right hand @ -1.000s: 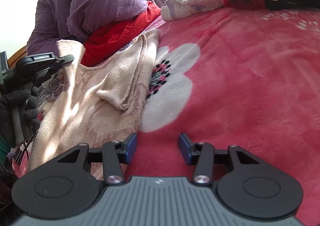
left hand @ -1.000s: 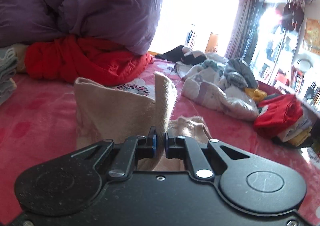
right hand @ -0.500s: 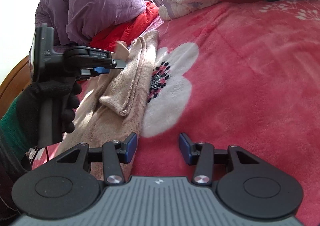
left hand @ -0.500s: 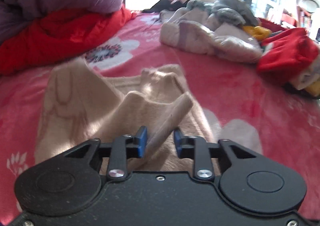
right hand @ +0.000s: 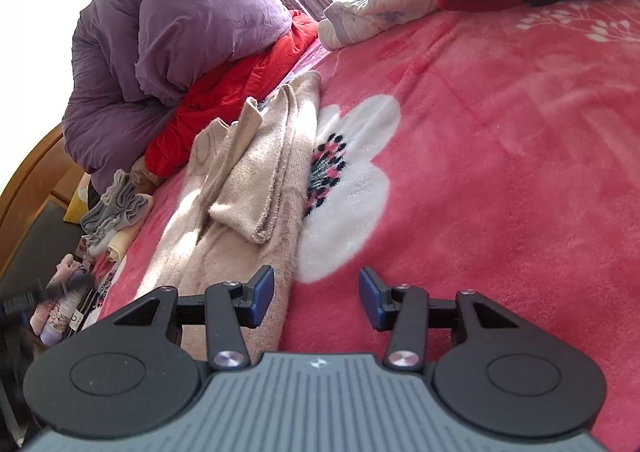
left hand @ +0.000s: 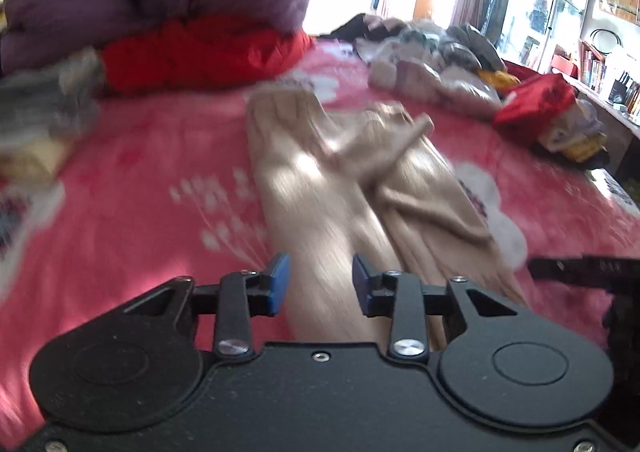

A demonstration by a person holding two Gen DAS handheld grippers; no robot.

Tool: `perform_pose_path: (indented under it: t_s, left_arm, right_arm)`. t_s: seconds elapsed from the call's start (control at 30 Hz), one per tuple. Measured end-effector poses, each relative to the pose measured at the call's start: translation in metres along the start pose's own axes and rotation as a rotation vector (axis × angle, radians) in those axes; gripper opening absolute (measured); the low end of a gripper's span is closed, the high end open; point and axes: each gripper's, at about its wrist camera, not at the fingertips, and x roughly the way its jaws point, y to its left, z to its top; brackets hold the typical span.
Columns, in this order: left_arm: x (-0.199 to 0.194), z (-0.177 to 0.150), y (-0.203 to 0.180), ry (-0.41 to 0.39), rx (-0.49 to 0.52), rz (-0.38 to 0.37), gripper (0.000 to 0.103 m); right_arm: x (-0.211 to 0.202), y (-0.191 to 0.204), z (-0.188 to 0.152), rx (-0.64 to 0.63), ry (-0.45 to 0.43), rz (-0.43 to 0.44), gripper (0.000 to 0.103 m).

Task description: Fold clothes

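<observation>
The beige sweater [left hand: 320, 188] lay on the pink blanket [left hand: 152, 188]. The left gripper [left hand: 320, 284], jaws just parted, gripped nothing. The right gripper [right hand: 317, 298] stood partly open, empty.

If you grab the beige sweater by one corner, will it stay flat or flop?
Probably flop: the sweater is soft knit, and its folded sleeve already sags and creases. It looks light. The fuzzy blanket under it may cling, so it would likely drag and bunch rather than slide.
</observation>
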Motion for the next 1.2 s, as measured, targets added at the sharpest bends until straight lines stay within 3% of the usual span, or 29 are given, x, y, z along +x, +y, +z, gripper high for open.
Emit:
perform_pose_path:
  t_s: [0.07,0.13,0.23,0.3,0.33,0.43,0.5,0.57,0.63,0.67,0.7,0.83,0.97,1.07,1.2]
  left_arm:
    - [0.013,-0.024,-0.028,0.038,0.084,-0.025,0.023]
    - [0.017,-0.044,-0.062,0.080,0.256,-0.027,0.016]
    - [0.001,-0.053,-0.074,0.039,0.325,-0.039,0.015]
    - [0.001,-0.053,-0.066,0.095,0.277,-0.145,0.015]
    - [-0.001,-0.052,-0.062,0.101,0.269,-0.163,0.015]
    - [-0.030,-0.036,-0.028,-0.011,0.122,-0.158,0.015]
    - [-0.042,-0.029,-0.003,-0.075,0.028,-0.079,0.015]
    - [-0.040,-0.029,0.009,-0.101,-0.048,-0.053,0.015]
    - [-0.026,-0.038,-0.006,-0.049,-0.014,-0.087,0.015]
    - [-0.019,-0.043,-0.013,-0.021,0.005,-0.105,0.015]
    - [-0.007,-0.052,-0.030,0.062,0.095,-0.132,0.015]
    - [-0.017,-0.071,-0.077,0.087,0.434,-0.114,0.016]
    - [-0.027,-0.030,-0.047,-0.007,0.280,-0.145,0.017]
    - [-0.001,0.003,-0.027,-0.062,0.243,-0.075,0.017]
    - [0.049,0.030,-0.008,-0.058,0.195,-0.057,0.017]
  right_arm:
    - [0.001,0.002,-0.001,-0.010,0.004,-0.010,0.048]
    - [0.001,0.006,-0.004,-0.033,0.002,-0.024,0.048]
    - [0.000,0.008,-0.007,-0.058,-0.001,-0.041,0.048]
    - [0.000,0.007,-0.007,-0.057,-0.004,-0.043,0.048]
    - [0.000,0.007,-0.007,-0.058,-0.006,-0.045,0.048]
    - [0.000,0.006,-0.008,-0.059,-0.008,-0.046,0.048]
    - [0.000,0.006,-0.008,-0.063,-0.005,-0.048,0.048]
    - [0.002,0.006,-0.008,-0.066,-0.002,-0.050,0.048]
    - [0.004,0.007,-0.008,-0.070,0.000,-0.052,0.048]
    - [0.004,0.008,-0.008,-0.075,-0.001,-0.055,0.048]
    - [0.004,0.009,-0.009,-0.080,-0.001,-0.057,0.048]
    - [0.001,0.009,-0.009,-0.077,-0.005,-0.055,0.048]
    - [-0.003,0.013,-0.008,-0.086,-0.013,-0.037,0.048]
    - [-0.001,0.017,-0.009,-0.111,-0.008,-0.036,0.048]
    - [0.000,0.023,-0.011,-0.149,-0.014,-0.048,0.048]
